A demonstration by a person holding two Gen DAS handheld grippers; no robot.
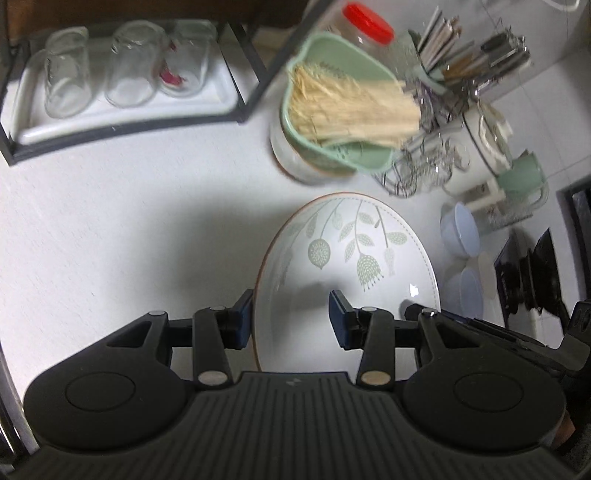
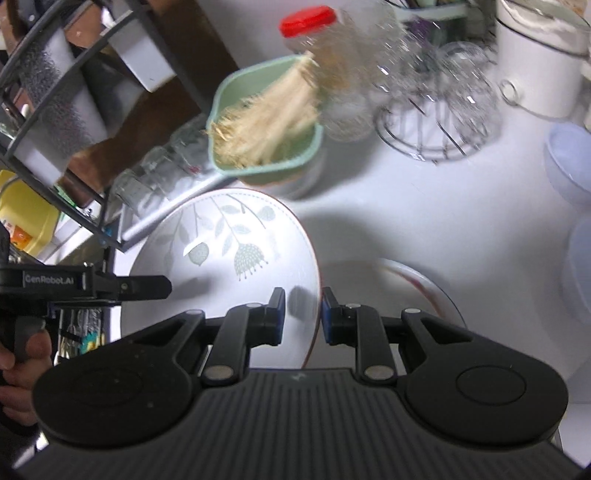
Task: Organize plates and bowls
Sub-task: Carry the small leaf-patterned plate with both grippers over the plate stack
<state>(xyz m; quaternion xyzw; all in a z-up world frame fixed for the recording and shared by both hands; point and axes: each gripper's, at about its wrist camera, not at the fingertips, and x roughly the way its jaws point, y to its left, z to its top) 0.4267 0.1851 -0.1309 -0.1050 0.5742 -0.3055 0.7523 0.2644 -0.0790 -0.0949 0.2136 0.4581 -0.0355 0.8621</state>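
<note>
Left gripper [image 1: 291,319]: black ribbed plastic body, blue pads; jaws straddle the plate's left rim, outer pad against the edge, inner pad over the face. Whether they press I cannot tell.
Right gripper [image 2: 303,314]: same build; jaws clamped on the plate's right rim, one pad each side.
Plate [image 1: 347,280]: one, round, glossy white ceramic, thin brown edge, pale green leaf and seed-head pattern, held tilted above the worktop between both grippers.
Hand [image 2: 20,363]: fingers around the left gripper's handle, at the right wrist view's left edge.
Bowl [image 2: 421,288]: one, white, rounded, reddish rim line, on the worktop just right of the plate.
Worktop [image 1: 129,221]: flat, matte, pale grey.
Lidded tubs [image 1: 461,232]: about two, translucent bluish plastic, round.
Green basket [image 1: 340,110]: one, rounded-square plastic, holding a bundle of pale straw-like sticks.
Wire holder [image 2: 436,122]: one, shiny metal, round base.
Glasses [image 1: 129,62]: three, clear, upside down on a white tray in a black metal rack.
Jar [image 1: 365,22]: one, clear, red lid.
</note>
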